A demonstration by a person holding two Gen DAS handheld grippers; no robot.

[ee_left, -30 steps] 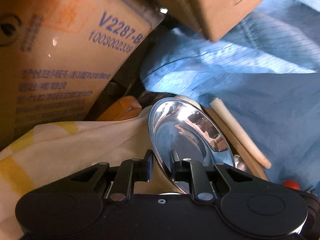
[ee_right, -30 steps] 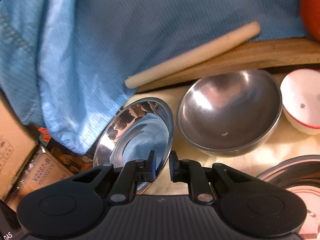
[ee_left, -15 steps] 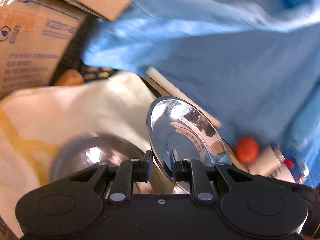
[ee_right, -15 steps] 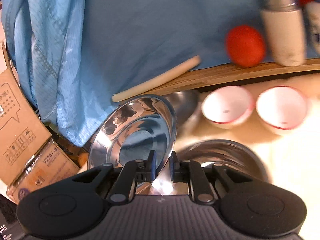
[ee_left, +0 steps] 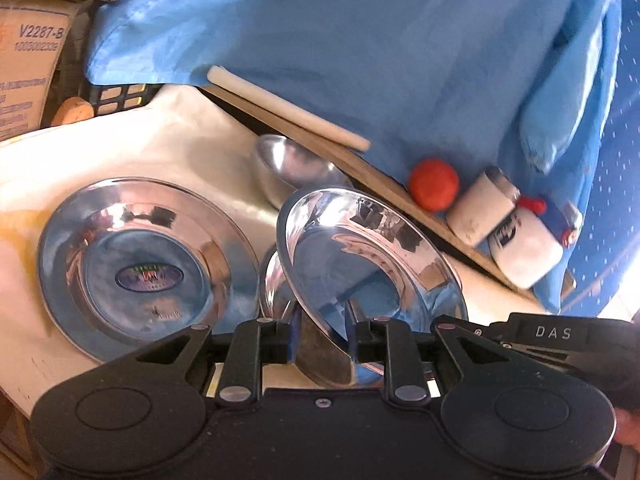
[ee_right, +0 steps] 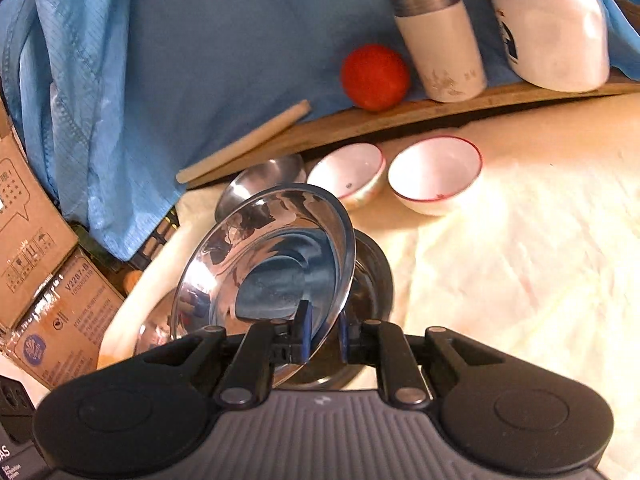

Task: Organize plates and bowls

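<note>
Reading "V2287-B" on cardboard box, "DAS" on right tongs.

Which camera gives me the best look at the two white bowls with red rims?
The right wrist view: both white bowls sit in plain sight, side by side in front of the wooden board. The left wrist view does not show them at all.

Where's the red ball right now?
The round red ball sits on the wooden board at the back, between the pale rolling pin and the white steel-rimmed tumbler.
</note>
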